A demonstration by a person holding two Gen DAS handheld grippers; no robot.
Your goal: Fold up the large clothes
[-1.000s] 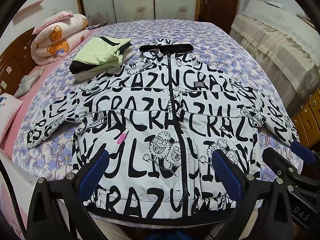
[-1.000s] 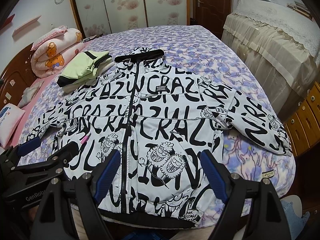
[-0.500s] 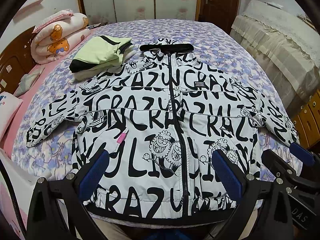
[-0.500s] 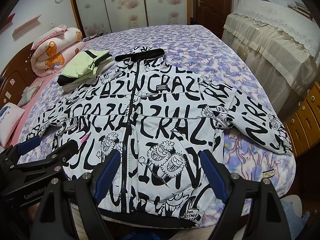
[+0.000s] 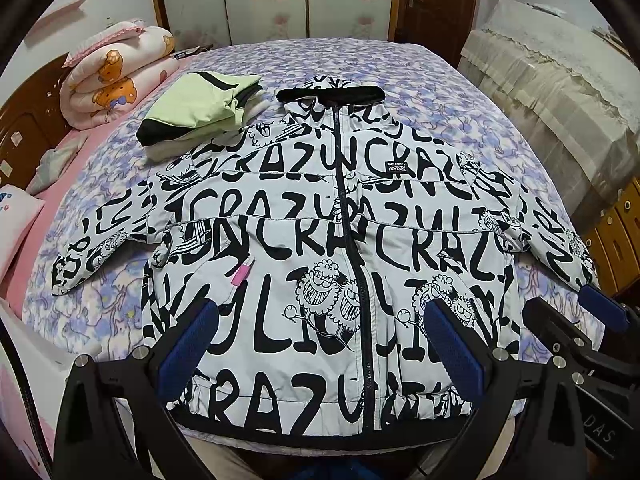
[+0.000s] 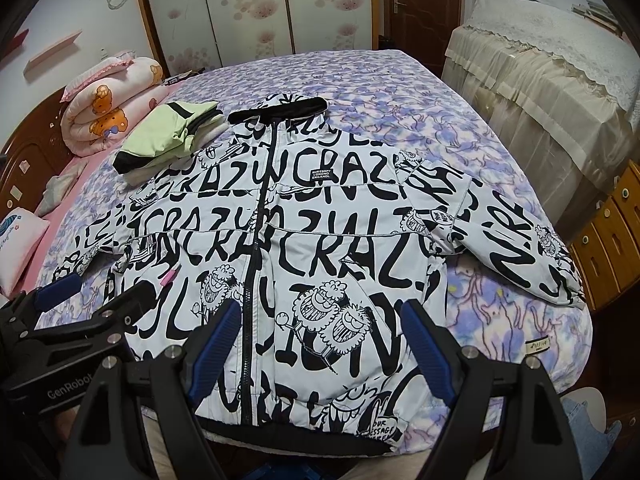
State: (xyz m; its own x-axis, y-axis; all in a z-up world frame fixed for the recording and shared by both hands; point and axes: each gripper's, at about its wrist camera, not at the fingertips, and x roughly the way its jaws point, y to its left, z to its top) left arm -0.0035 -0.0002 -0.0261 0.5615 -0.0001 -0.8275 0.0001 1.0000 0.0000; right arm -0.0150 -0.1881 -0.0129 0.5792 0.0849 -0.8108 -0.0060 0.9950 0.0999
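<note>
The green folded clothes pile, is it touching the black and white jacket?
Touching. In the left wrist view the green folded pile sits directly against the jacket shoulder, with no bedspread visible between them.

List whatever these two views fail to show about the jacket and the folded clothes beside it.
- Jacket hem: in both wrist views, the tongs' arms and the bed's near edge cover parts of it.
- Jacket back: it lies face up, so it is unseen.
- Chest label: print too small to read surely.
- Green folded garment: what kind it is; folded, and it covers most of the white pieces under it.
- Left sleeve cuff: right wrist view, partly behind the left tongs.
</note>
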